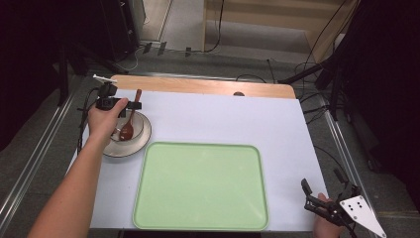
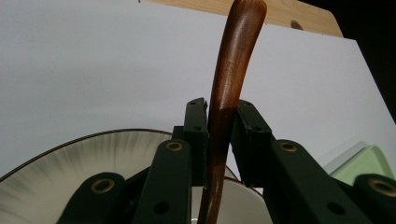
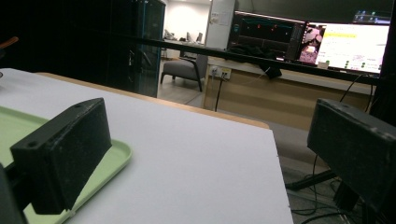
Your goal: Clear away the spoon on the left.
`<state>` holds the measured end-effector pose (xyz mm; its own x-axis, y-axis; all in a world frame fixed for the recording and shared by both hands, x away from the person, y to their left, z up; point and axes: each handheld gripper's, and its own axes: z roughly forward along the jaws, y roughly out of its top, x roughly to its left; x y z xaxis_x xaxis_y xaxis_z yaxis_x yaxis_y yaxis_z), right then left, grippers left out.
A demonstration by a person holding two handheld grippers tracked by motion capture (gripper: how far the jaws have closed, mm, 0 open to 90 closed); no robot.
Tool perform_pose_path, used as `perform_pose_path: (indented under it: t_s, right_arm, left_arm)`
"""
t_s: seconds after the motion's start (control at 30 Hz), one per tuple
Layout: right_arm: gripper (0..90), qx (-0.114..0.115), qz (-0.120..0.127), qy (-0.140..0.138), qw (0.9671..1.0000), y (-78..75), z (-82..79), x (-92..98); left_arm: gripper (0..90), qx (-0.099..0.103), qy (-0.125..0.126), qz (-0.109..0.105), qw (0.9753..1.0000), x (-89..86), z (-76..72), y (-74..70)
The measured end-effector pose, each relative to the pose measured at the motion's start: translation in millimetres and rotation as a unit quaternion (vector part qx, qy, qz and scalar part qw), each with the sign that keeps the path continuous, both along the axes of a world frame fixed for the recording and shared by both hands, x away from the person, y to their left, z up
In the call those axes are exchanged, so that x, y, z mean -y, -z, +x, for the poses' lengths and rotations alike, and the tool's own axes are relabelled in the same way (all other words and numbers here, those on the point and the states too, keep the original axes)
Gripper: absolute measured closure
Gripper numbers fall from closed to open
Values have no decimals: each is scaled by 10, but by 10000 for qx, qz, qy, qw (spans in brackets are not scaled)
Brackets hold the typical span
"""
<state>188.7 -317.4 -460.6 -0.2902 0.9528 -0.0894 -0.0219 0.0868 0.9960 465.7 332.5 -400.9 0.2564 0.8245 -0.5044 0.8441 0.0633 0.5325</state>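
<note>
The room is dim, with dark stands and loose cables on the floor around the tabletop (image 1: 218, 119), whose white sheet covers all but a strip of bare wood along the far edge. The right gripper view looks past that edge to a long counter with lit monitors; their writing is too small to read, and no brand or label shows on anything.

A pale green tray (image 1: 200, 186) lies at the near middle of the tabletop. To its left, just beside its far corner, sits a white plate (image 1: 141, 144) carrying a small bowl (image 1: 140, 130).

The left gripper (image 1: 132, 105) hangs over the bowl, its fingers (image 2: 196, 128) clamped on the handle of a brown wooden spoon (image 2: 231, 79); the spoon's head lies down in the bowl.

The right gripper (image 1: 322, 181) rests at the near right corner, well apart from the tray's contents, its fingers (image 3: 65, 149) spread wide with nothing between them.
</note>
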Motion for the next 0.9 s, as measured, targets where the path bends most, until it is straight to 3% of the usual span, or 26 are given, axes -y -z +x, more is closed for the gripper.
perform_pose_path:
  t_s: [0.7, 0.9]
  right_arm:
    - [0, 16, -20, 2, 10000, -1, 2, 1]
    - [0, 6, -15, 0, 10000, 0, 1, 1]
  left_arm:
    - [852, 180, 95, 120, 9997, -1, -48, -61]
    - [854, 227, -15, -61, 9997, -19, -74, -134]
